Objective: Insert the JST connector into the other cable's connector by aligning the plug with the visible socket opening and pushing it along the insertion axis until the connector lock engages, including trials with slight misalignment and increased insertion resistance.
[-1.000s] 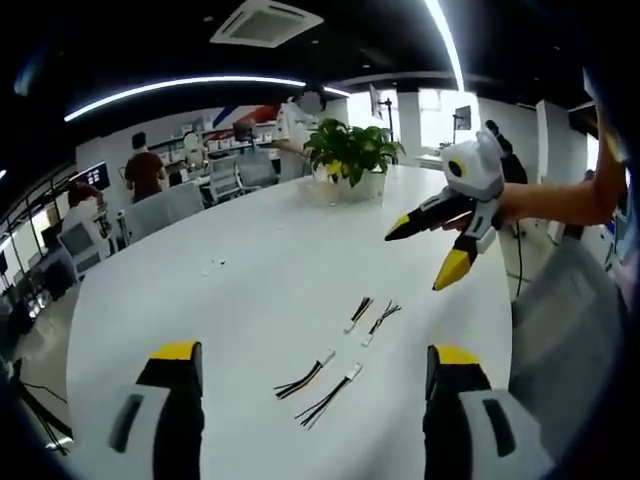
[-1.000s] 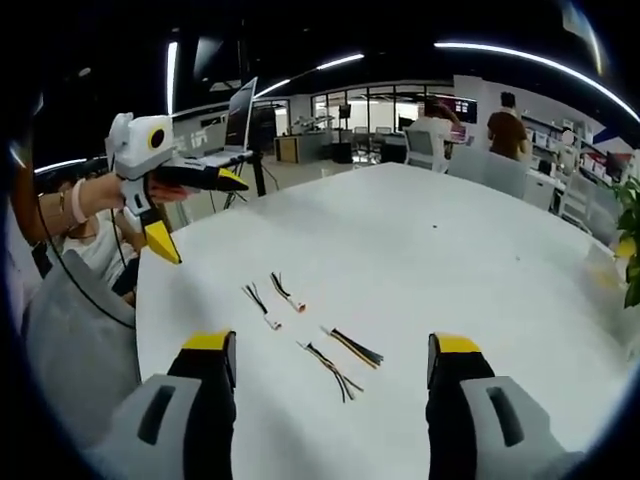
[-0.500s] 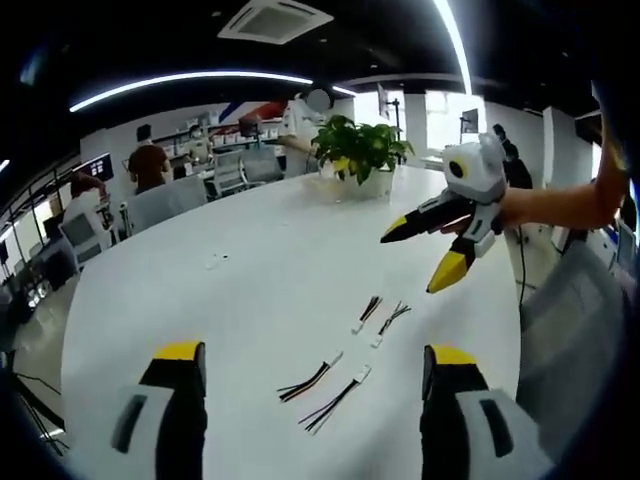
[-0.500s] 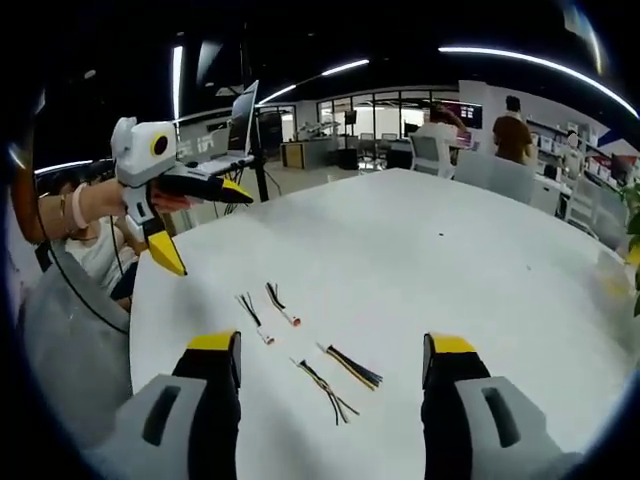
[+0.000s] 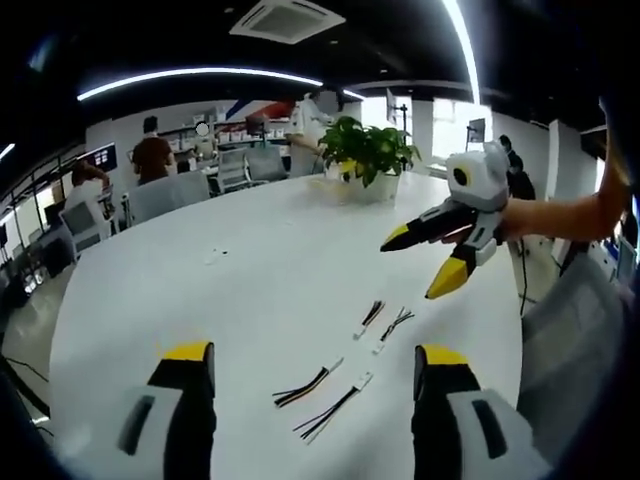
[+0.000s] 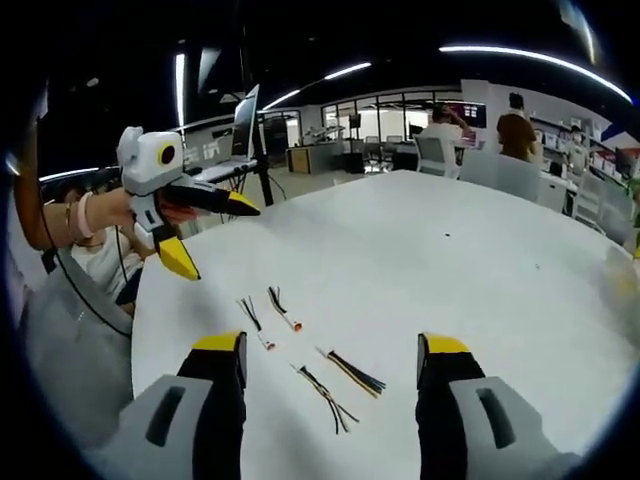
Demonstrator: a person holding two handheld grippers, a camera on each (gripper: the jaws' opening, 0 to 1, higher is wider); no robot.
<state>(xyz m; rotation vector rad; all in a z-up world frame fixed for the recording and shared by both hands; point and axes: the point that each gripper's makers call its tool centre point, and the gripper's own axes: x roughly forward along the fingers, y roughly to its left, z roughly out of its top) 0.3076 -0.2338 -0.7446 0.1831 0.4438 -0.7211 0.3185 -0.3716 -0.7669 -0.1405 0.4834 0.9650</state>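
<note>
Two hand-held grippers hover above a large white table (image 5: 200,280), both with jaws spread wide and nothing between them. In the left gripper view, the left gripper (image 5: 310,375) rises from the bottom edge, its two yellow-tipped black jaws standing well apart. The right gripper (image 5: 435,262) enters from the right, held by a person's hand, its jaws parted and pointing toward the table.

In the right gripper view, the right gripper (image 6: 330,365) likewise shows two separated yellow-tipped jaws at the bottom, while the left gripper (image 6: 208,238) appears at the upper left, held in a hand, jaws apart.

On the table lie four short cables in two pairs, all untouched. The nearer pair (image 5: 325,392) rests between the left gripper's jaws as seen from its camera, its white connectors at the far ends. The farther pair (image 5: 380,320) lies just beyond, below the right gripper. Which cable carries the plug and which the socket is too small to tell.

Farther back stand a potted plant (image 5: 365,155), office chairs and people at desks.

The work appears to be at its opening step: approach, before any pickup. The next move likely calls for each gripper to descend and pinch one cable near its connector, leaving the mating faces free for alignment.
</note>
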